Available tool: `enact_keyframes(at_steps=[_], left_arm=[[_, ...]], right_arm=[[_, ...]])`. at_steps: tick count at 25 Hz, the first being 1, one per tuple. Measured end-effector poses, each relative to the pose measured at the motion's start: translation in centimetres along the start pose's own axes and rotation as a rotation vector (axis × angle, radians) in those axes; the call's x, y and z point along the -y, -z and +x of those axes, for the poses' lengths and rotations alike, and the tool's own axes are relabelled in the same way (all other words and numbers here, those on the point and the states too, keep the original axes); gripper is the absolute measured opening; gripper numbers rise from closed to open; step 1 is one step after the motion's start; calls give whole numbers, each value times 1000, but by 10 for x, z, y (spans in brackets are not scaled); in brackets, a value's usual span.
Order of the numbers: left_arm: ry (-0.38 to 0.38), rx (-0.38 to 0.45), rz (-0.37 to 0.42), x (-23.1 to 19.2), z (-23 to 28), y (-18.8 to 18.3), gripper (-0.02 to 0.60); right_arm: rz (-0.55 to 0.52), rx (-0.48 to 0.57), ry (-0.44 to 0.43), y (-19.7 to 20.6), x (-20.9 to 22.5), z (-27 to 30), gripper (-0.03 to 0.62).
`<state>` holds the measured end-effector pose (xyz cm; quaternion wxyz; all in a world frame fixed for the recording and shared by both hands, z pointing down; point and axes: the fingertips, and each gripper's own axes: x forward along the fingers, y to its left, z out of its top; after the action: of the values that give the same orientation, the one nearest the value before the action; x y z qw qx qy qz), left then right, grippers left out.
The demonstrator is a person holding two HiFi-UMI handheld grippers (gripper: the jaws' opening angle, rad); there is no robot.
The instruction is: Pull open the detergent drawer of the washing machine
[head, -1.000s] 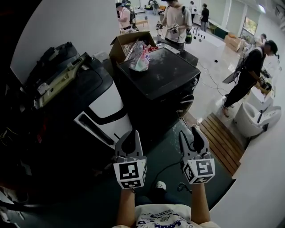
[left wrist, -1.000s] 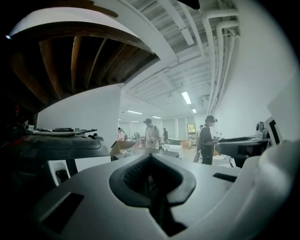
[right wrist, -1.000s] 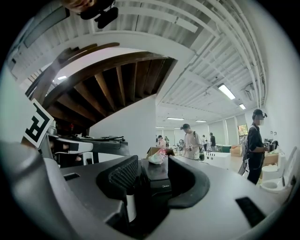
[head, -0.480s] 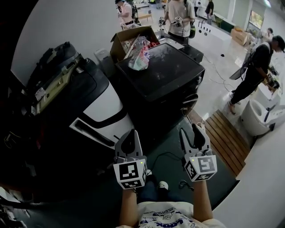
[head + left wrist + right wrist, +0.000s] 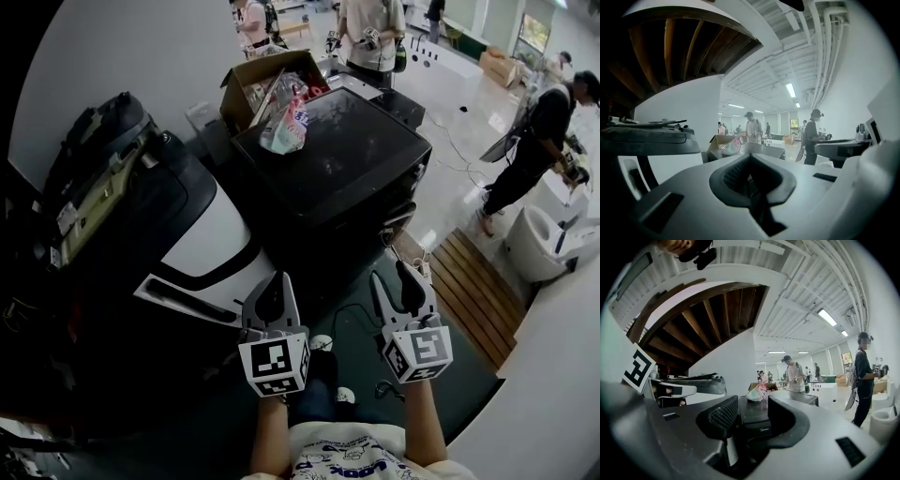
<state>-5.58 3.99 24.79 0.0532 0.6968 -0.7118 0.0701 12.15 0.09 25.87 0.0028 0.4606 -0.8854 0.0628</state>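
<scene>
The right gripper [image 5: 394,283] was spread and the left gripper [image 5: 272,283] pressed together. The washing machine [image 5: 347,159] drawer probably slid stiffly and was best hooked at its front lip.

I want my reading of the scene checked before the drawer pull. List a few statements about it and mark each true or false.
1. A plastic bag lies on top of the black washing machine. True.
2. The right hand-held gripper is clamped on the drawer. False: its jaws stand apart, empty, short of the machine.
3. An open cardboard box stands behind the washing machine. True.
4. The wooden slatted platform lies left of the machine. False: it lies on its right.
</scene>
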Motion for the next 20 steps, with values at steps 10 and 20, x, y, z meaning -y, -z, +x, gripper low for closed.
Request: enact_keyframes(at_steps=[10,20], left_arm=[[106,-12,21,-24,104,-10,14],[198,-56,31,-51,199,0,14]], right_arm=[[34,-11,94,2,25,90,201],[68,-63,177,18,44,174,201]])
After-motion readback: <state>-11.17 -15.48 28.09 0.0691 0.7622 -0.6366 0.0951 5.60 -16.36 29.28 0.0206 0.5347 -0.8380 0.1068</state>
